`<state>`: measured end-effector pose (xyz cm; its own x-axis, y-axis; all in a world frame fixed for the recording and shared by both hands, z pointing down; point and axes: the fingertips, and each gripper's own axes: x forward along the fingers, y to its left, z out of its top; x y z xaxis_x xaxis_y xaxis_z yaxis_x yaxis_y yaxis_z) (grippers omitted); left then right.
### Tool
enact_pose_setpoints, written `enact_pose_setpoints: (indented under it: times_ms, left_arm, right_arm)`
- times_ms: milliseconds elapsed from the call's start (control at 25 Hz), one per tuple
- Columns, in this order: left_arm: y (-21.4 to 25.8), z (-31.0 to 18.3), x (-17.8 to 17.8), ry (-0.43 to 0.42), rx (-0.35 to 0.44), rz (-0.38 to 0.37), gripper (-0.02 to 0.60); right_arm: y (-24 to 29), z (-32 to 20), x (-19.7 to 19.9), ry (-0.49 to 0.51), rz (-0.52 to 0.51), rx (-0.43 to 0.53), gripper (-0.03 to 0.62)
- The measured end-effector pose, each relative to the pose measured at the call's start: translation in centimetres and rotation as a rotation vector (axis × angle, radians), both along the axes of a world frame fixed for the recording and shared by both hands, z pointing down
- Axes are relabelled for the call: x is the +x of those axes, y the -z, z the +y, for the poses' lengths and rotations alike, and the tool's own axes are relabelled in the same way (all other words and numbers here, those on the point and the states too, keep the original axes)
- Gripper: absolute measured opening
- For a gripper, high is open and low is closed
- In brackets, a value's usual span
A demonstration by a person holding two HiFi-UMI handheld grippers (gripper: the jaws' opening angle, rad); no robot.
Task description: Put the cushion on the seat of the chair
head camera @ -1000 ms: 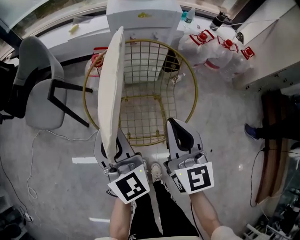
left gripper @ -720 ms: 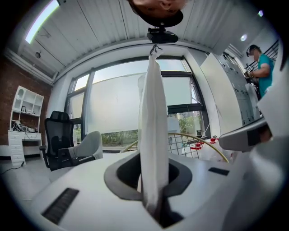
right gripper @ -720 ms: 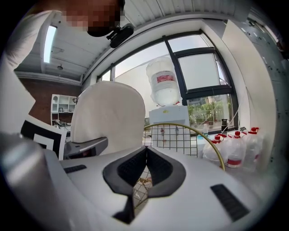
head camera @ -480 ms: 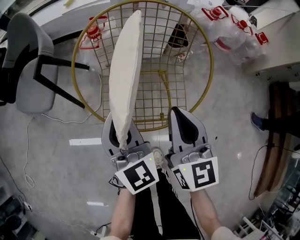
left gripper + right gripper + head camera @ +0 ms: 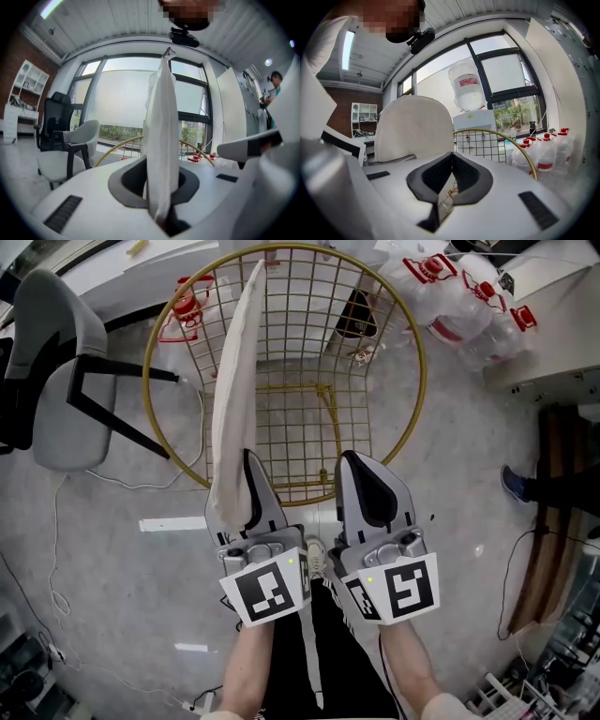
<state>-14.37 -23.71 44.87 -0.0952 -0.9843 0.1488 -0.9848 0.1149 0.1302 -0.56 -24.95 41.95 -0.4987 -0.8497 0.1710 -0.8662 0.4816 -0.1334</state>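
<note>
Cream flat cushion clamped in left fingers, right fingers together, gold wire chair

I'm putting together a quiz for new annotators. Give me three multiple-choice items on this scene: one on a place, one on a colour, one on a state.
1. In the head view, on which side of the wire chair does the grey chair stand?
A) to its left
B) to its right
C) on top of it

2. What colour is the wire chair?
A) black
B) gold
C) red

3. How is the cushion placed?
A) flat on the seat
B) lying on the floor
C) upright on edge, clamped in the left gripper

Answers:
1 A: the grey chair sits at the picture's left edge, beside the wire chair.
2 B: its rim and mesh are gold.
3 C: the left gripper view shows the jaws pressed on the cushion's lower edge.
</note>
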Motion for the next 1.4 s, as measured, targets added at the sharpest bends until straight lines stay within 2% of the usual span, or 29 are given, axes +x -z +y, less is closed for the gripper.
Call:
enact_pose_setpoints:
  times_ms: [80, 280, 440, 640, 720, 880, 1040, 1200, 1400]
  left_arm:
    - [0.1, -0.4, 0.0, -0.018, 0.025, 0.105, 0.051]
    - [-1.3, -1.2, 0.5, -0.063, 0.046, 0.463, 0.051]
    - [-3.1, -1.2, 0.9, -0.080, 0.059, 0.708, 0.051]
    - [-6.3, -1.3, 1.3, -0.049, 0.096, 1.084, 0.051]
    - [-7.6, -1.4, 1.7, -0.042, 0.095, 1.196, 0.051]
    - [-10.3, -1.4, 2.2, -0.020, 0.085, 1.357, 0.051]
    - [-12.5, -1.4, 2.2, 0.006, 0.112, 1.500, 0.051]
    - [-14.1, -1.1, 2.2, 0.028, 0.125, 1.584, 0.051]
    - [-16.2, -1.1, 2.1, 0.072, 0.133, 1.646, 0.051]
  right_arm:
    - [0.4, -0.3, 0.1, -0.001, -0.020, 0.002, 0.014]
    - [-0.2, -0.3, 0.5, -0.002, -0.110, -0.048, 0.014]
    - [-1.6, 0.0, 1.3, -0.010, -0.143, -0.104, 0.014]
    - [-2.9, 0.2, 2.0, -0.014, -0.143, -0.144, 0.014]
    - [-3.4, 0.1, 2.2, -0.013, -0.142, -0.153, 0.014]
    - [-4.6, 0.0, 2.2, -0.005, -0.136, -0.168, 0.014]
    - [-6.2, -0.2, 2.0, -0.001, -0.129, -0.190, 0.014]
    - [-7.9, 0.0, 1.6, 0.007, -0.093, -0.215, 0.014]
    - [-8.8, 0.1, 0.9, 0.017, -0.106, -0.234, 0.014]
